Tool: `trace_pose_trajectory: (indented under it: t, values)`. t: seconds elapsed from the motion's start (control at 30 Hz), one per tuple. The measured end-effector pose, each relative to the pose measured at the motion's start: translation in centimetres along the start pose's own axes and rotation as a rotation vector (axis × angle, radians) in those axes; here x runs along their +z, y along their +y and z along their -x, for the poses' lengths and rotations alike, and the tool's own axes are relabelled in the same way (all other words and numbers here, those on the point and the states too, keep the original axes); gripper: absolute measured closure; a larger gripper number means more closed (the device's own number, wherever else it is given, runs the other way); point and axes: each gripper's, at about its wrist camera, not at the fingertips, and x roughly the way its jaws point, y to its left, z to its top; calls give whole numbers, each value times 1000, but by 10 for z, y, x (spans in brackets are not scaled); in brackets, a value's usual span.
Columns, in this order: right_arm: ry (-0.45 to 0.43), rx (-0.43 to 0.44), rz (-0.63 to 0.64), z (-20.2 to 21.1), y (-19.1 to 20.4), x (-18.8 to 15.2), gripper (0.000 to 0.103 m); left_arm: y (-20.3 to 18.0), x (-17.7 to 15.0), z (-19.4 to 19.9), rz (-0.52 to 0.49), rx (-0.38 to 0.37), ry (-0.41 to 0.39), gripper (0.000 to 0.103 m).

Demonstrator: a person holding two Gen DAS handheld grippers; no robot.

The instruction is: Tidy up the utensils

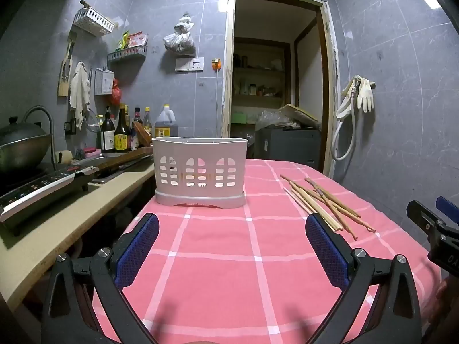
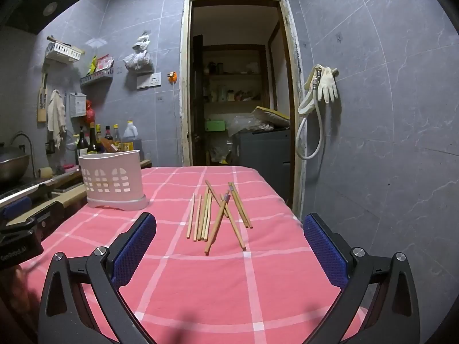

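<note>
So, nothing is picked up yet. The left gripper point(image 1: 231, 226) hangs over the near part of the pink checked tablecloth point(image 1: 218, 272) with its blue pads wide apart and nothing between them, and the right gripper point(image 2: 229, 226) is the same: spread, empty, above the cloth.

The wooden chopsticks point(image 2: 218, 218) lie in a loose pile on the cloth, straight ahead of the right gripper and off to the right of the left one. Some lie roughly parallel, while a few on the right side cross over each other. The white slotted utensil holder point(image 1: 200, 172) stands upright at the far left corner of the table, well apart from the pile, and I can see nothing standing up out of it.

These sticks should be light, stiff and thin, and smooth enough to roll or slip. A pinch near the middle of the length looks best, so a stick doesn't tip and swing when lifted (an end grip would let it droop). The parallel ones at the left of the pile look easier to take first. The crossed ones may drag a neighbour along. The holder is light plastic too, so a clumsy drop against its rim could nudge it.
</note>
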Motion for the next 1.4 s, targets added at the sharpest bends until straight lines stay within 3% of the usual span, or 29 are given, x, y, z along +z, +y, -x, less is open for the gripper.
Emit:
trace_pose_trajectory:
  t: [1.4]
  values:
    - [2, 1, -1, -3, 2, -2, 0, -1, -5, -4, 2, -1, 5, 3]
